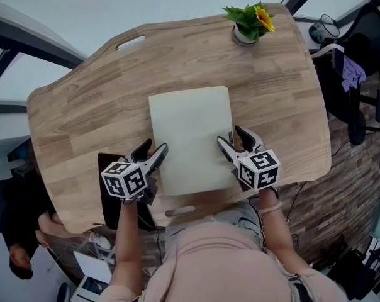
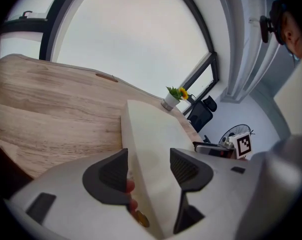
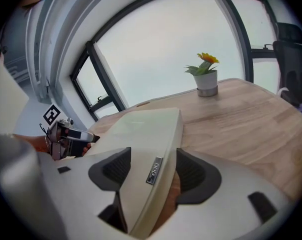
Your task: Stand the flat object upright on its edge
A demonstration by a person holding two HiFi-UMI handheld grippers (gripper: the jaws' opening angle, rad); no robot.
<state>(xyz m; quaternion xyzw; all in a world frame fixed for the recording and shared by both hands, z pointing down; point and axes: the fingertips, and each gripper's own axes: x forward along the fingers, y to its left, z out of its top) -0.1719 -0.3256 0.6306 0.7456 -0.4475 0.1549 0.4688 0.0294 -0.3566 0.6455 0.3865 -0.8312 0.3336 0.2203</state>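
Slippage is the main worry for the cream case (image 1: 190, 137). It lies flat on the wooden bench (image 1: 83, 118), in the middle of the head view, with its near edge close to the bench's lower rim. Its smooth, thin sides give the pads little to bite on. If either pair of tongs closes only on the very lip, I judge the case could squirt out as it is tipped up. If one side lifts ahead of the other, it could twist and slap back down. Once up on a narrow edge, it would likely topple if let go before it balances. A push toward the bottom of the frame could also slide it off the bench.

The left tongs (image 1: 155, 148) sit at the case's lower-left corner and the right tongs (image 1: 229, 135) on its right side, lower down. Both are released. In each gripper view the case's edge runs between the spread pads with a gap on both sides, so nothing is gripped yet. A small metal tag (image 3: 153, 170) on the edge sits between the right pads. The flower pot (image 1: 248, 25), upper right, stands well clear.
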